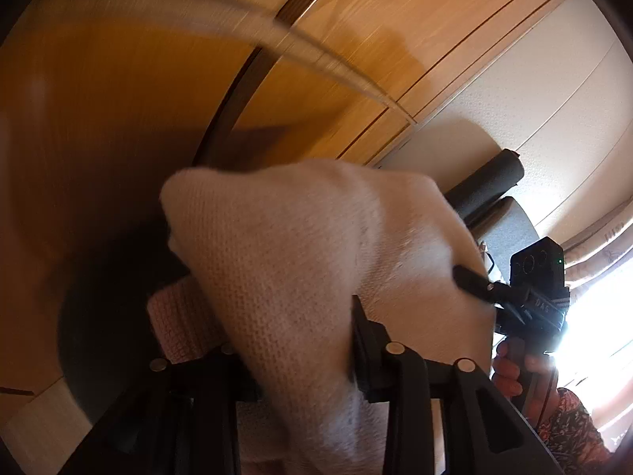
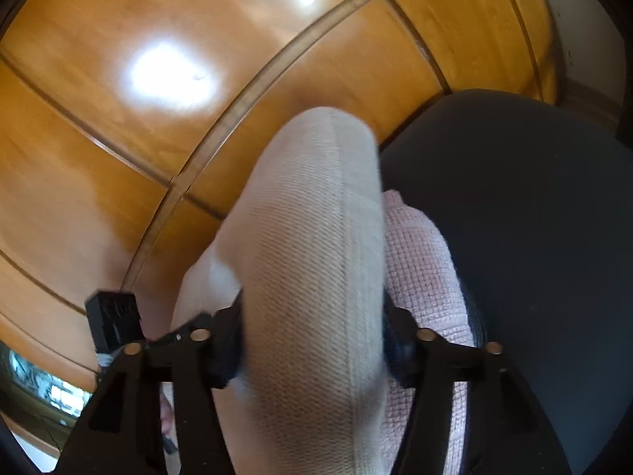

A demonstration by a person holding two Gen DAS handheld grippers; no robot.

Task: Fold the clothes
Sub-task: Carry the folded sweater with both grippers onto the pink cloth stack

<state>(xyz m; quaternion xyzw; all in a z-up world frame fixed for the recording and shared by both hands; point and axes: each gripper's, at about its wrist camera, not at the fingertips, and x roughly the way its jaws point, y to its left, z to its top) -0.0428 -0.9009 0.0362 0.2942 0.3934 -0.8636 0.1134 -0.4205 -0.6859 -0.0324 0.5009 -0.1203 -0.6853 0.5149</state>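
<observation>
**Both claws in the cream knit**

Left claw (image 1: pixel 292 340) of mine stands part open with the cream knit garment (image 1: pixel 300 245) bunched between its fingers; whether the pads press it I cannot tell. So too my right claw (image 2: pixel 312 340), its fingers set wide around a thick roll of the same cloth. Just beyond lies a pink knit piece (image 2: pixel 423 261) on the dark chair seat (image 2: pixel 534 237). Farther off are wooden panels (image 2: pixel 118 138).

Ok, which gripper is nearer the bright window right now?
Right, probably. The right gripper sits directly in front of the bright window; the left gripper is further back, with the cream garment stretched between them.
</observation>
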